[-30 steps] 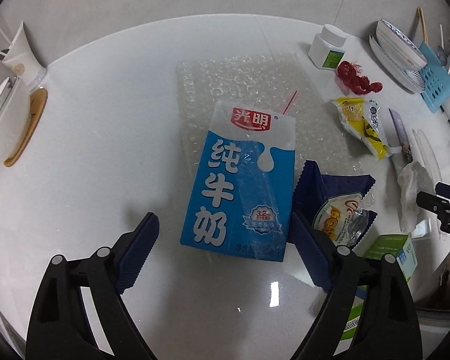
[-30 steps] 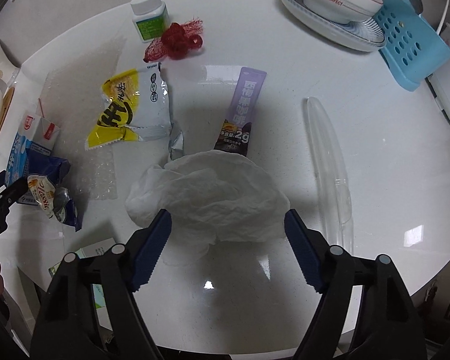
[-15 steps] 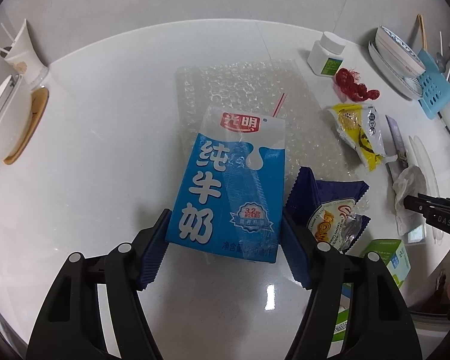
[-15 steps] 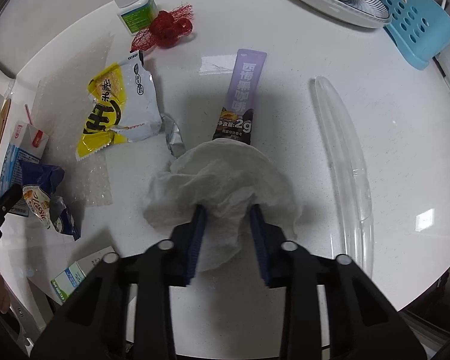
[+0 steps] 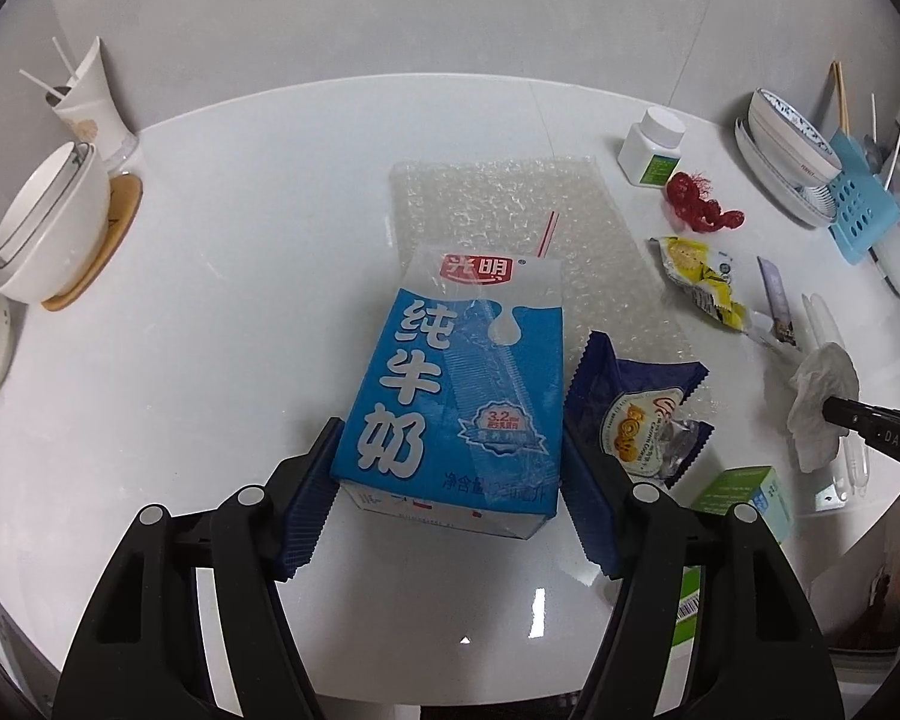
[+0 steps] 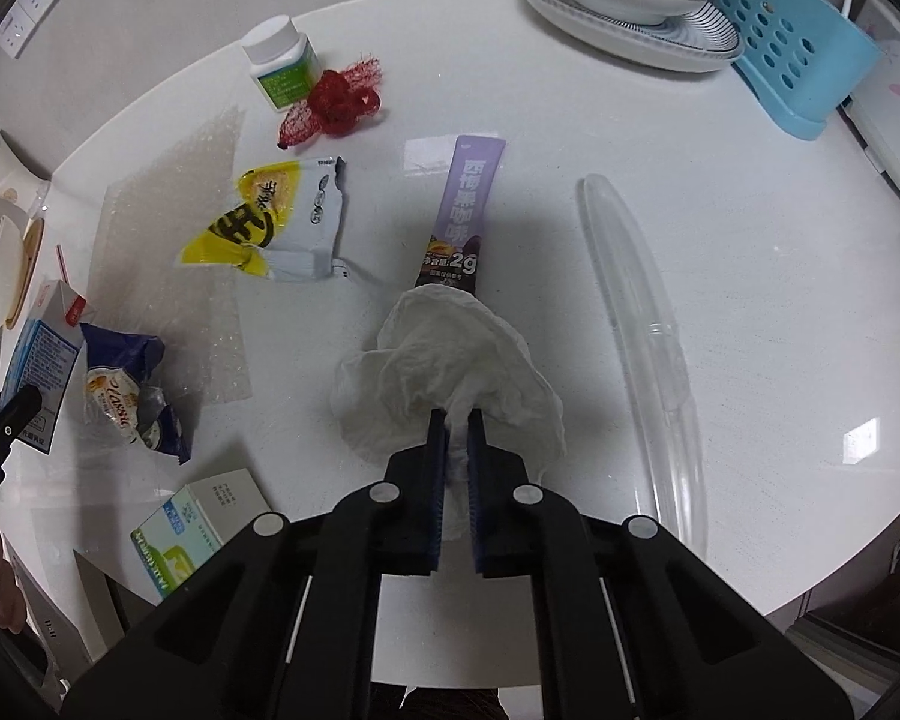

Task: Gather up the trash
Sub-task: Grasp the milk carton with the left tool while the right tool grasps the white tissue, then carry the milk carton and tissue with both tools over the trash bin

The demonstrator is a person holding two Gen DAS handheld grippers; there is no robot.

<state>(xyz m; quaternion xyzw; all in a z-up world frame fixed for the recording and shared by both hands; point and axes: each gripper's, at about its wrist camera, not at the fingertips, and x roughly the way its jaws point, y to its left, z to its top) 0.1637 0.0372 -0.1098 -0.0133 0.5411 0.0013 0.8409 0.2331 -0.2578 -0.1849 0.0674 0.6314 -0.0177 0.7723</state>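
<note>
Both wrist views looked down along their fingers, close over the white table (image 5: 210, 312). Both shared the milk carton (image 5: 456, 384) (image 6: 39, 354), at 9 o'clock in the right view.

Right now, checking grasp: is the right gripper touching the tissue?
Touching. The right wrist view shows the right gripper pinching the tissue between its pads.

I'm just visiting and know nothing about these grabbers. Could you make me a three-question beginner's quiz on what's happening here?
1. True or false: the right gripper pinches the crumpled white tissue.
2. What sits between the left gripper's fingers: A) white pill bottle, B) blue-and-white milk carton, C) red mesh net?
3. Fill in: the purple sachet lies flat on the white ____.

Key: 1 true; 2 B; 3 table.
</note>
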